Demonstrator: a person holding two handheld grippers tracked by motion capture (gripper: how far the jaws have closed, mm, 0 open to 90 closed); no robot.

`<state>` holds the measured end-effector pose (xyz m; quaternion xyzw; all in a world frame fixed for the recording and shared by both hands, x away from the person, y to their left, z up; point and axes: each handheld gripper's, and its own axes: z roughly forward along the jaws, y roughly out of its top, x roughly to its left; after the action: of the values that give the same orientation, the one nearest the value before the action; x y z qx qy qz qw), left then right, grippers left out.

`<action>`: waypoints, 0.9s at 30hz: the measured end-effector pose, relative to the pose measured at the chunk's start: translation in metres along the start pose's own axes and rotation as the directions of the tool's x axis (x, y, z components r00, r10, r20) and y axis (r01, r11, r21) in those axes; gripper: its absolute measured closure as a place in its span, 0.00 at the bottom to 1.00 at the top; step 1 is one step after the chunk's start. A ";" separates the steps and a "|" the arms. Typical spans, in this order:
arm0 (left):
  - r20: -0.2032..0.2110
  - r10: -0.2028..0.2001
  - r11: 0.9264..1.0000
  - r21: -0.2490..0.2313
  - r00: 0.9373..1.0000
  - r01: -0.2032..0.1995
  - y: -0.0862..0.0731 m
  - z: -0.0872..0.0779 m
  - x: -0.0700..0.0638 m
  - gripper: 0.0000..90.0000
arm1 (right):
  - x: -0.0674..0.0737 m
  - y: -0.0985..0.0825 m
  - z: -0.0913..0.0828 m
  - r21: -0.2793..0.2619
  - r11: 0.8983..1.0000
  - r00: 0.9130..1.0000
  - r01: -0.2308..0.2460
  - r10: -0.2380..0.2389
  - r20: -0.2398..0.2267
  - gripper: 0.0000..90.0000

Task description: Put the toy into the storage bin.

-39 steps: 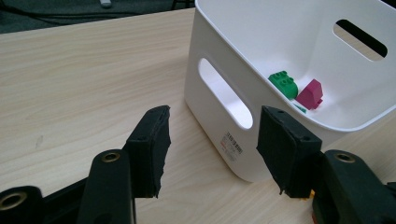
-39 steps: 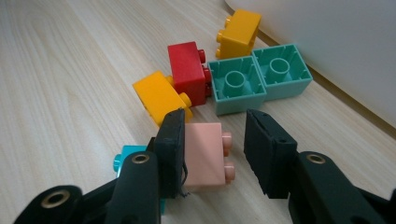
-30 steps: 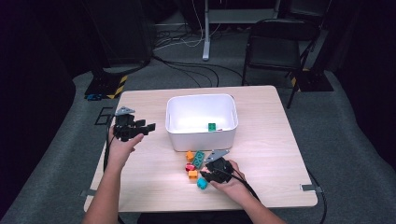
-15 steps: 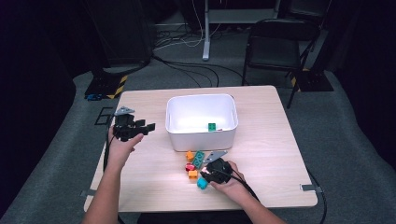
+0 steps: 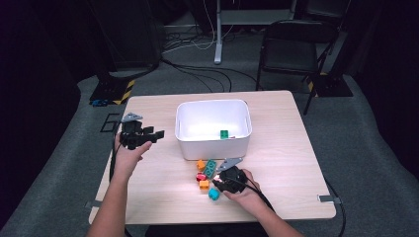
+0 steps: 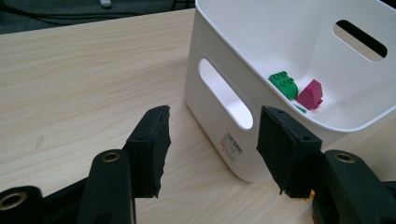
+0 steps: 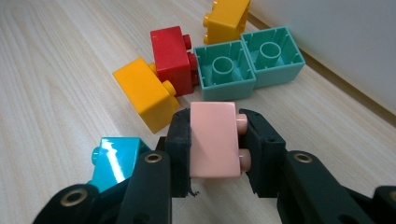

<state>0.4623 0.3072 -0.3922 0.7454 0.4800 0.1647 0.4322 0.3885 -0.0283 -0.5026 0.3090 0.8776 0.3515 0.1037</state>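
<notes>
Now the right gripper (image 7: 214,140) pinches the pink brick (image 7: 213,139) squarely between its pads, so a straight lift should clear the yellow brick (image 7: 145,93) and teal brick (image 7: 247,63) just ahead. Beyond them stands the white bin (image 5: 213,143); the left gripper (image 6: 212,149) idles with jaws spread, nothing between them.

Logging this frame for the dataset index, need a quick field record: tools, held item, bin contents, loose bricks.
right tool: shut on pink brick, just closed on it
left tool: open, nothing between the jaws, beside the white bin
bin contents: green brick, magenta brick
loose on table: teal double brick, red brick, two orange bricks, cyan brick
likely next: lift pink brick to the bin
</notes>
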 end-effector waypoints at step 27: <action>-0.004 -0.001 1.000 0.005 1.000 0.001 0.000 0.001 -0.001 0.48 | -0.006 0.010 -0.029 -0.065 0.998 1.000 -0.005 0.006 0.004 0.73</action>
<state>0.4622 0.3061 -0.3927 0.7461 0.4815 0.1646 0.4295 0.3862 -0.0423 -0.4747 0.3086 0.8647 0.3794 0.1143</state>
